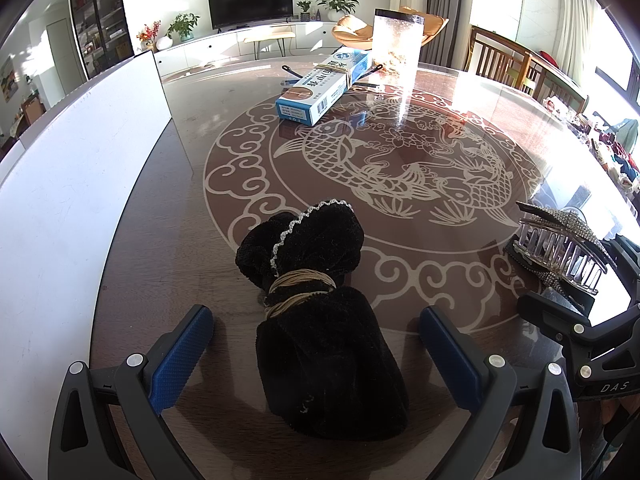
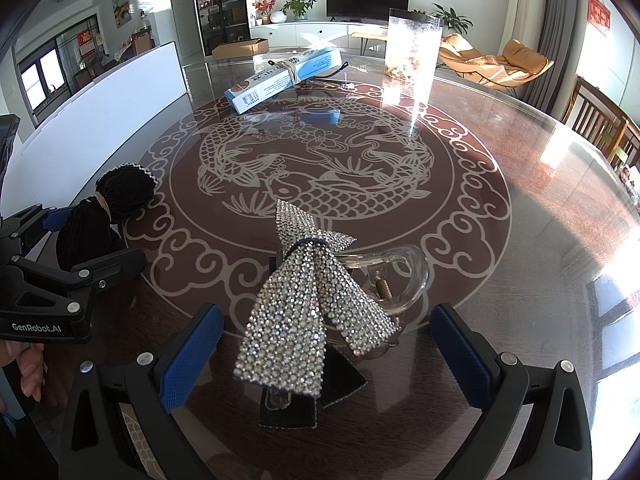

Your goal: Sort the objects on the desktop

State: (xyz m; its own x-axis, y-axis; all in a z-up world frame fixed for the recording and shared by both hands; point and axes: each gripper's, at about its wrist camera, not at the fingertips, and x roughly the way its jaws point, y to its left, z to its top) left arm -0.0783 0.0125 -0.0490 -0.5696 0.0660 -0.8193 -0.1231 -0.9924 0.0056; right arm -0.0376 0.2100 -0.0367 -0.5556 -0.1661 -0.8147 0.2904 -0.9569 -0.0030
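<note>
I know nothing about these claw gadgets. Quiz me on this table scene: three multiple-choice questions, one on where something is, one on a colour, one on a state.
1. What lies between the left claw's fingers?
A. blue box
B. black velvet bundle
C. clear jar

2. What colour are the pads on the fingers?
A. red
B. blue
C. yellow

3. How is the right claw around the rhinestone hair clip?
A. shut on it
B. open, either side of it
C. lifting it

Answers:
1. B, the bundle sits on the table between them; the box and jar stand far off.
2. B, both pads are blue.
3. B, gaps show on both sides.
</note>
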